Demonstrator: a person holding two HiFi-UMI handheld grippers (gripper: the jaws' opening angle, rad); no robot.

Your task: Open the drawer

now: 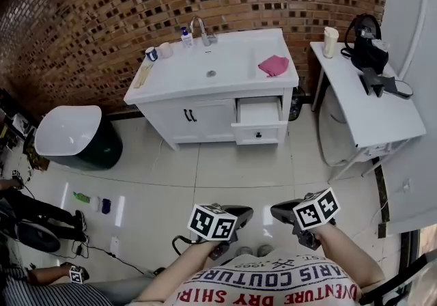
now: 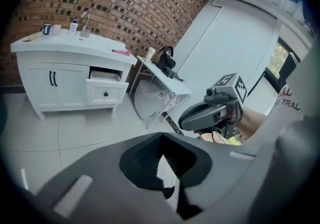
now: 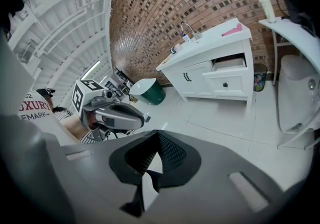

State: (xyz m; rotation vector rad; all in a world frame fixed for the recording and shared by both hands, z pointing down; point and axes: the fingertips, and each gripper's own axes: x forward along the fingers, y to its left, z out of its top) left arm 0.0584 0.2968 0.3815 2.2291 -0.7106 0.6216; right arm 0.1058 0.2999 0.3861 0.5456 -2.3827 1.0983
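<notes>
Left tool [image 2: 162,168] and right tool [image 3: 147,170] are both clenched on nothing. They are well apart from the vanity cabinet [image 1: 205,120] at 12 o'clock. Its drawer [image 1: 270,130] looks partly out already. It is probably light, stiff and easy-sliding; pinch the small, likely slippery black knob [image 1: 258,135].

Can't see what's in the open drawer [image 1: 259,110], way too small. Label on the little bottle [image 1: 186,37] by the faucet [image 1: 199,29] is unreadable. The bin [image 1: 297,104] is half hidden behind the vanity [image 1: 174,117], and the shirt print [image 1: 287,285] is cut off at the bottom.
</notes>
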